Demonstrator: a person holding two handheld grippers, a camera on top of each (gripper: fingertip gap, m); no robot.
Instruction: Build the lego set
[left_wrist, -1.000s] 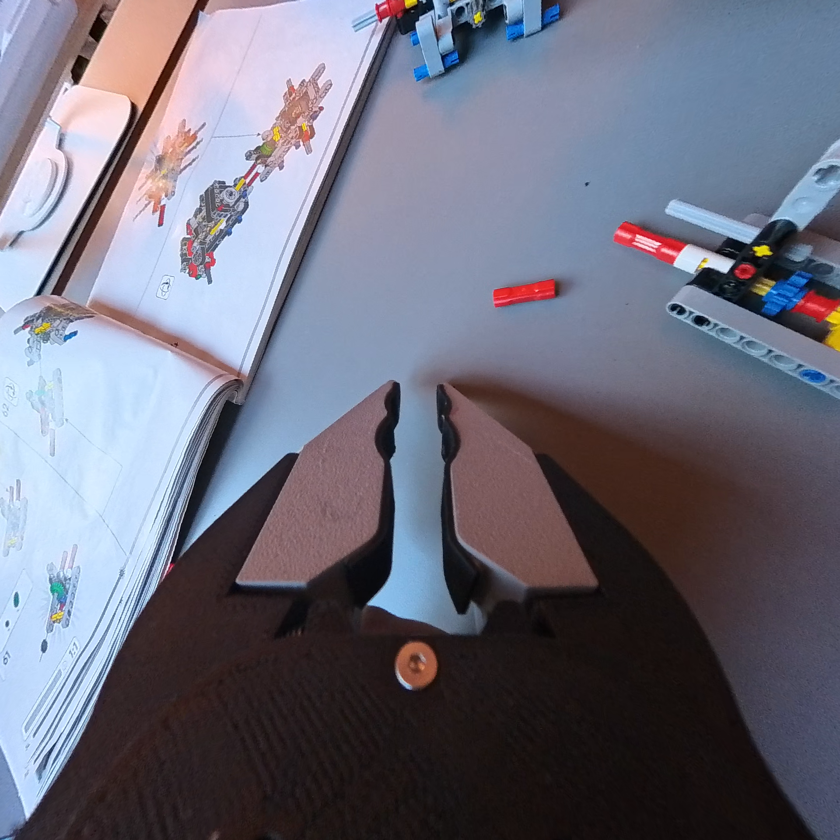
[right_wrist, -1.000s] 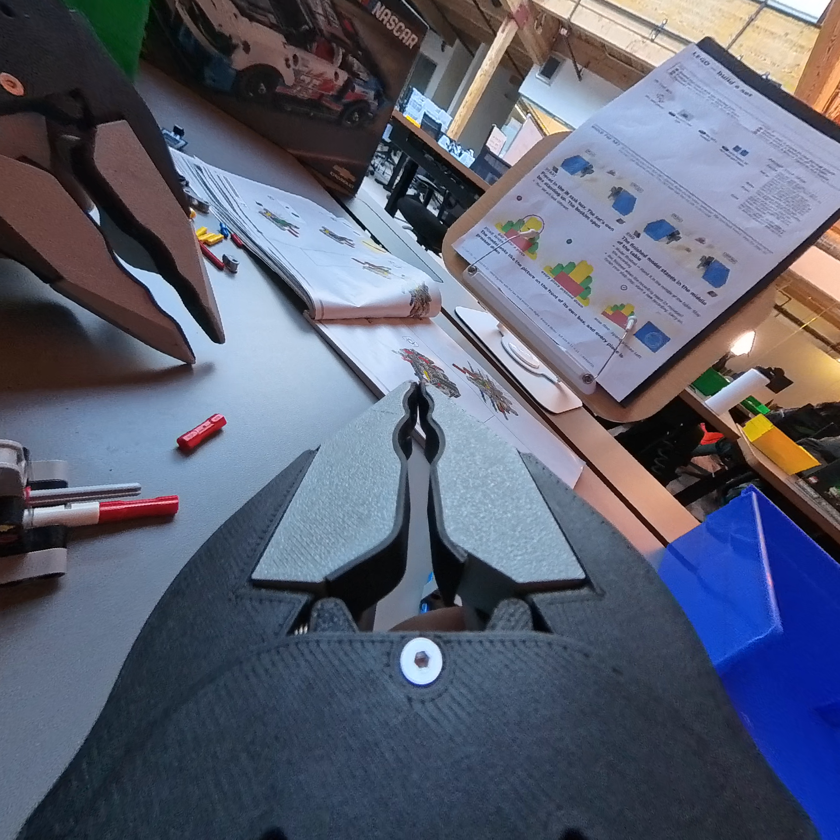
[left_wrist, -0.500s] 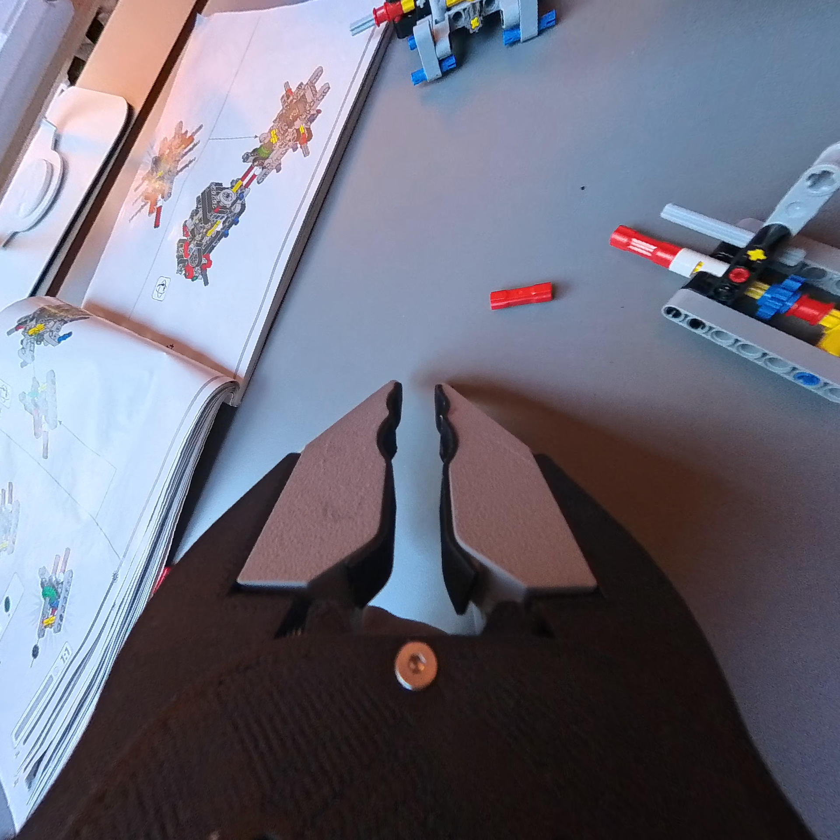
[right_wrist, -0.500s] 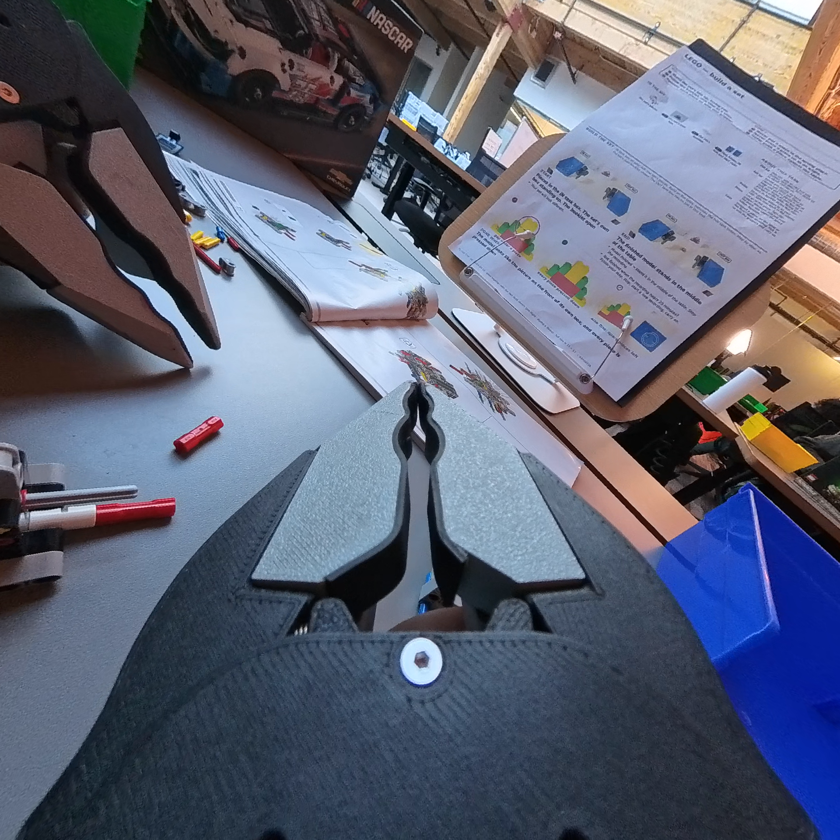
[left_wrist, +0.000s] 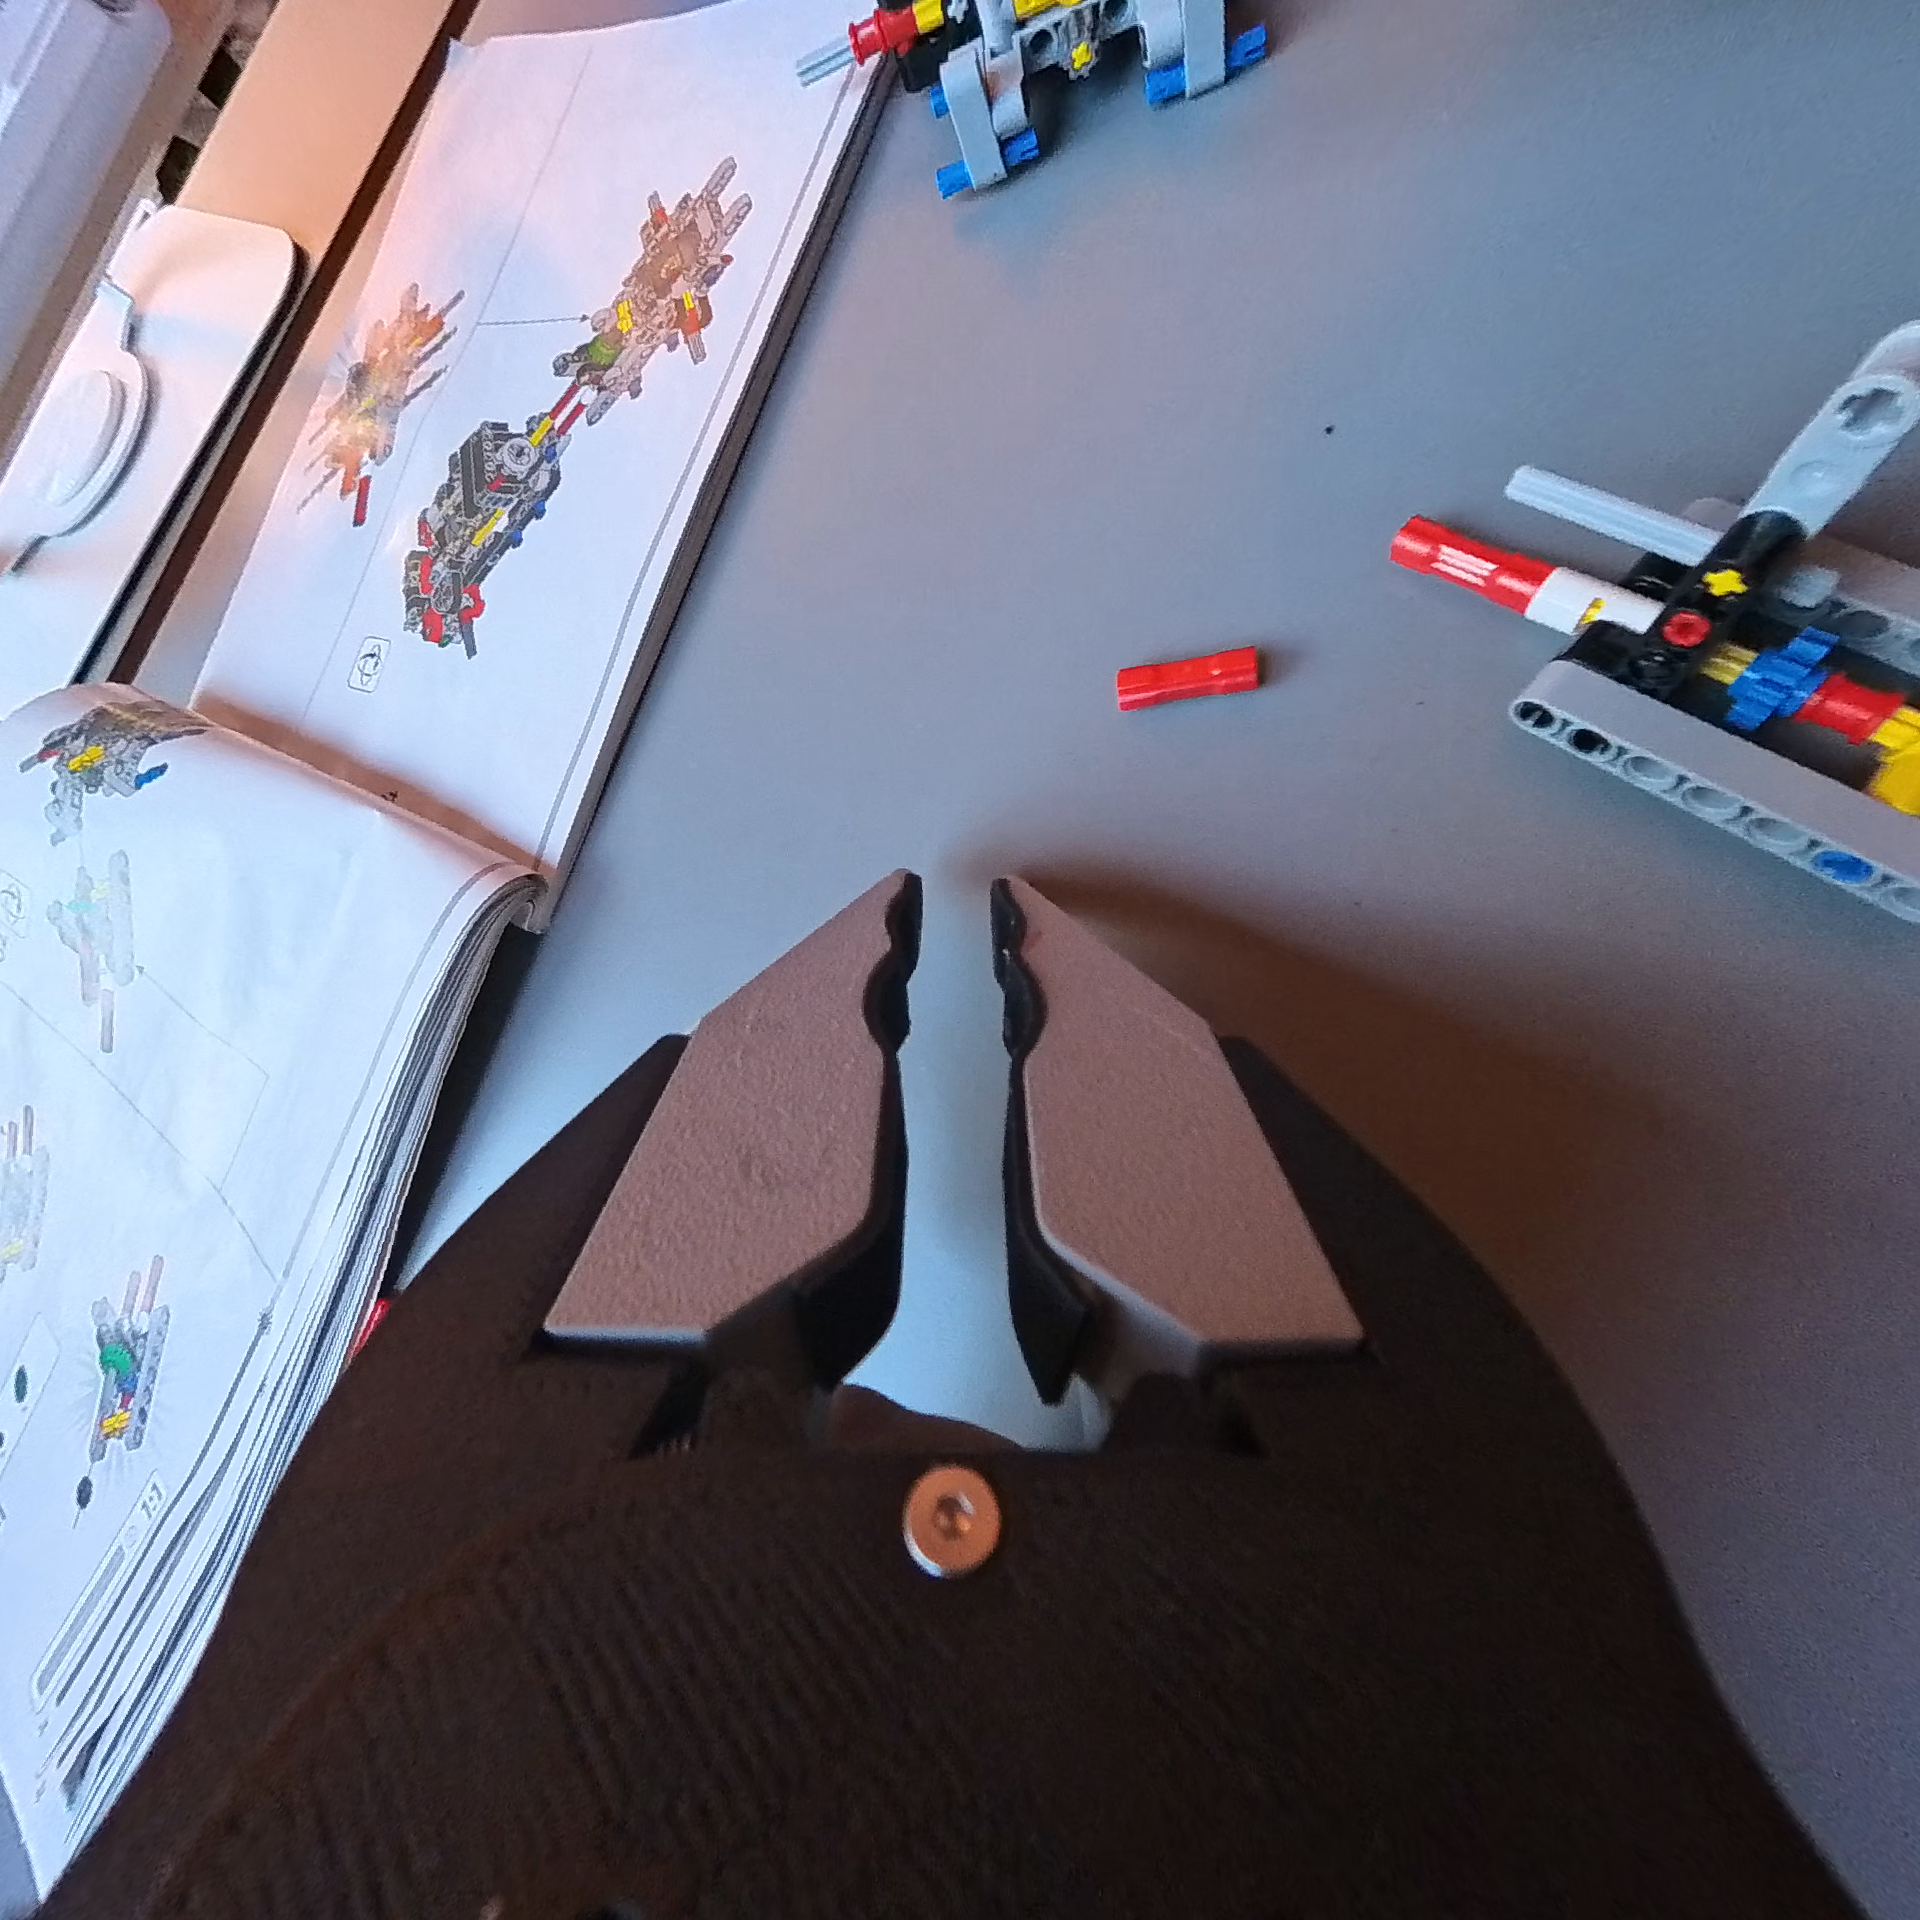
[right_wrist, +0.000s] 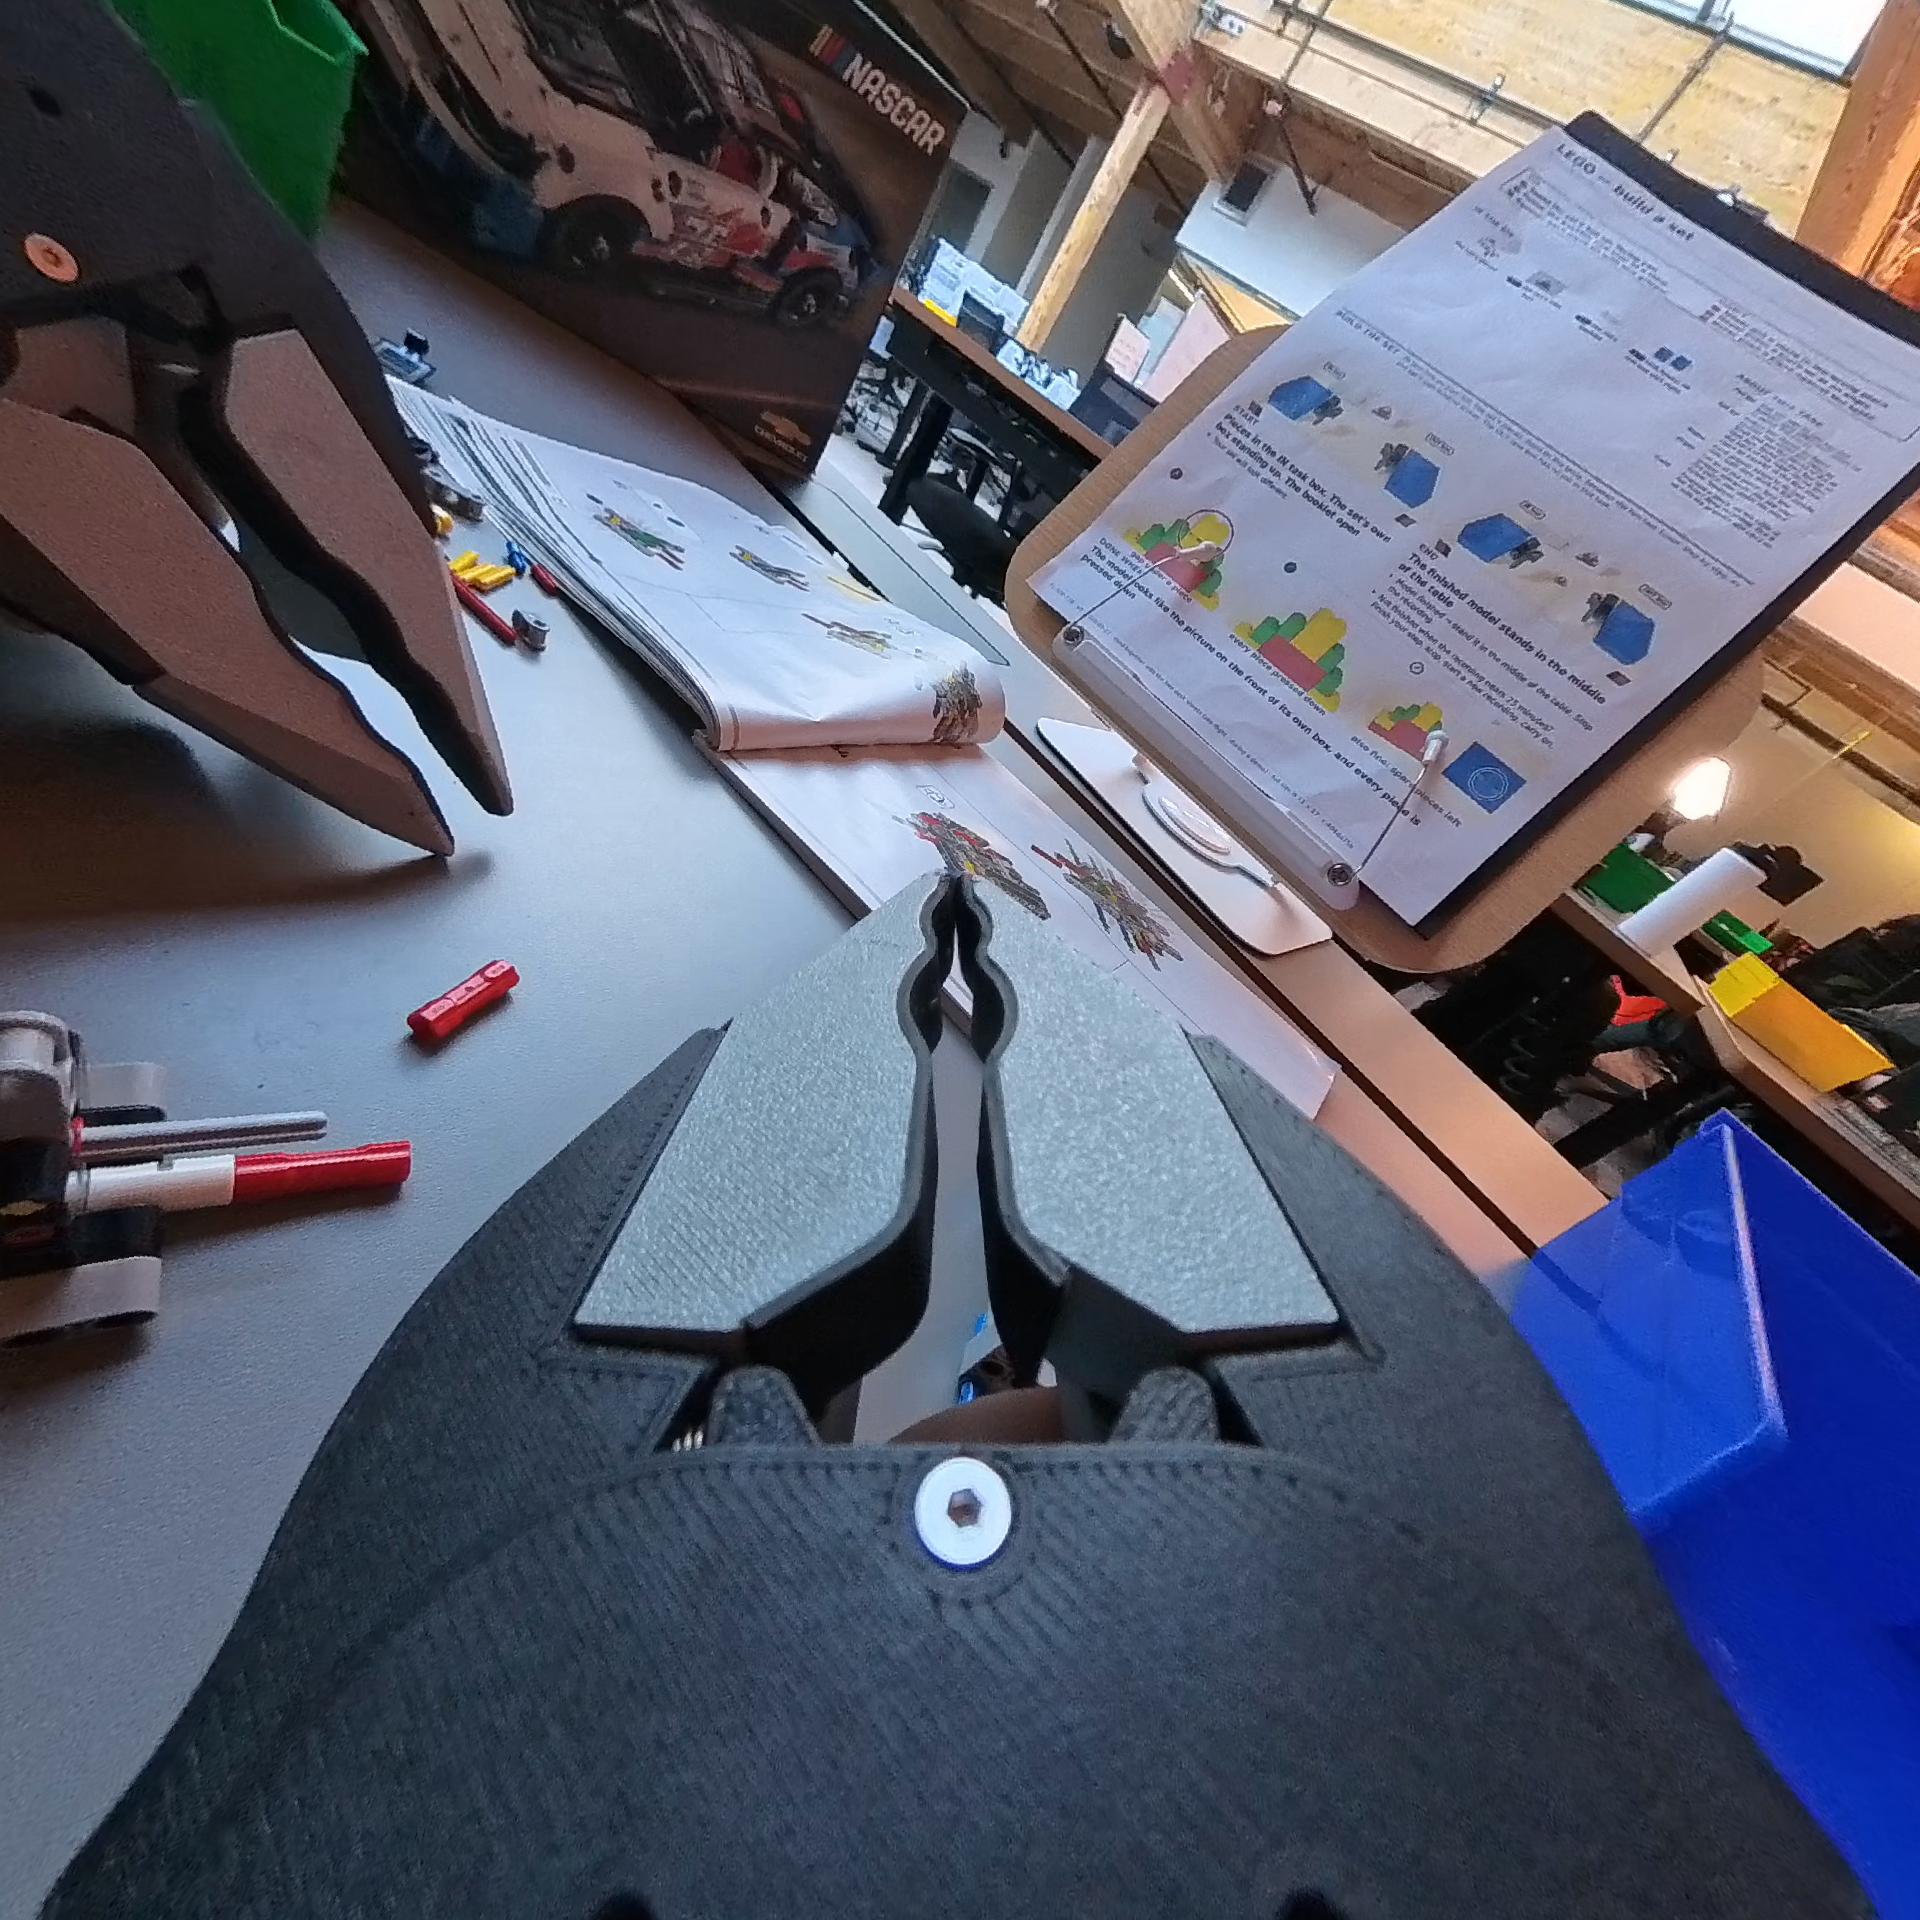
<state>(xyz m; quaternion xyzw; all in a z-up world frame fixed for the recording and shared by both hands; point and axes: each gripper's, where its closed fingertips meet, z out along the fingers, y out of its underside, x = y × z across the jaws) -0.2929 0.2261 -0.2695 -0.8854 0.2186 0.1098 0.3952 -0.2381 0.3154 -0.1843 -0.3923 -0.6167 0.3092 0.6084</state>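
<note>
- Where the black shell fills the lower frame of the left wrist view, nearest of all: left gripper (left_wrist: 954, 883), tan fingers parted by a narrow slit, pinching nothing, tips low over the matte grey tabletop (left_wrist: 1039, 416).
- Just above and right of those tips, near but apart: small red plastic connector pin (left_wrist: 1187, 677), lying flat at centre right of the frame.
- Long axis nearly left to right across that view, right end a touch higher; in the right wrist view, slanted from lower left up to upper right.
- Judged light, stiff and smooth, not fragile; likely to skid or roll if nudged. Best taken across its short width at the middle, pads on the two long sides.
- Lower centre of the right wrist view: right gripper (right_wrist: 954, 883), grey fingers pressed together at the tips, empty, raised over the table edge.
- At the right edge of the left view: grey beam assembly with a red-and-white axle (left_wrist: 1714, 675), axle tip aimed at upper left.
- Left side: open white instruction booklet (left_wrist: 260, 1039), pages curled over a flat sheet.
- Top centre, farther off: second grey-and-blue brick assembly (left_wrist: 1049, 83).
- Farthest, in the right view: tilted wooden stand with a printed sheet (right_wrist: 1455, 499) at upper right, blue plastic bin (right_wrist: 1714, 1455) at lower right, dark box with a racing-car picture (right_wrist: 644, 187) at upper left.
</note>
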